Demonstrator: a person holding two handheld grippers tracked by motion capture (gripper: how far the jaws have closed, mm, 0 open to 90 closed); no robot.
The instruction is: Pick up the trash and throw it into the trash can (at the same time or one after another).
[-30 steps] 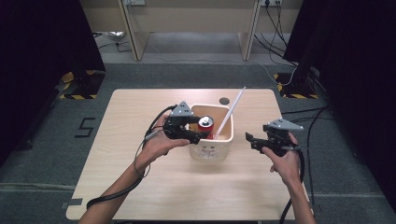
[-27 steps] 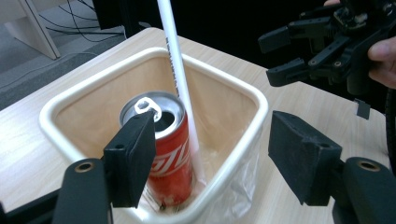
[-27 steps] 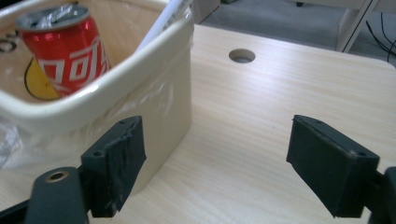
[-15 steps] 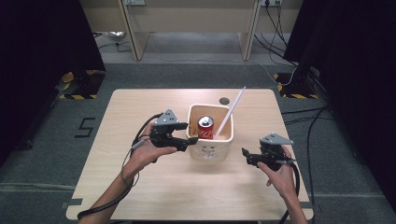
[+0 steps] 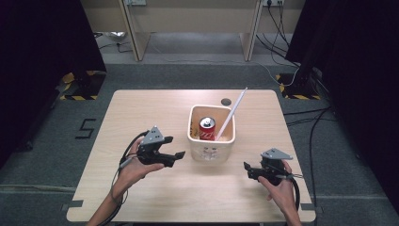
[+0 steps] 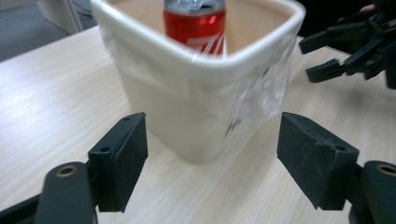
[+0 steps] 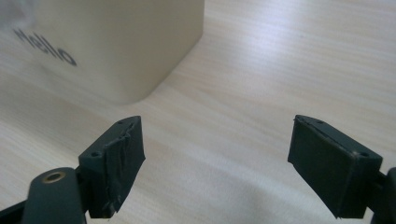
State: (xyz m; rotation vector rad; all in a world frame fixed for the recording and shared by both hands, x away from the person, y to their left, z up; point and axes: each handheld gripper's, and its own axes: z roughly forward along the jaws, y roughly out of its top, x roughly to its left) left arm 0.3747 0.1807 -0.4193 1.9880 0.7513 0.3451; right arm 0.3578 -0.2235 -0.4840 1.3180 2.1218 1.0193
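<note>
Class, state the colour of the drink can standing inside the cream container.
The can is red with white markings and a silver top, clearest in the left gripper view.

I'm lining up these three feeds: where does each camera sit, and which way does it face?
High view: above the person's side, facing forward and down on the table; forearms, left gripper, right gripper.
Left gripper view: rides its open jaws, facing the bin and can.
Right gripper view: low, facing the bin's corner.
All share the bin.
</note>
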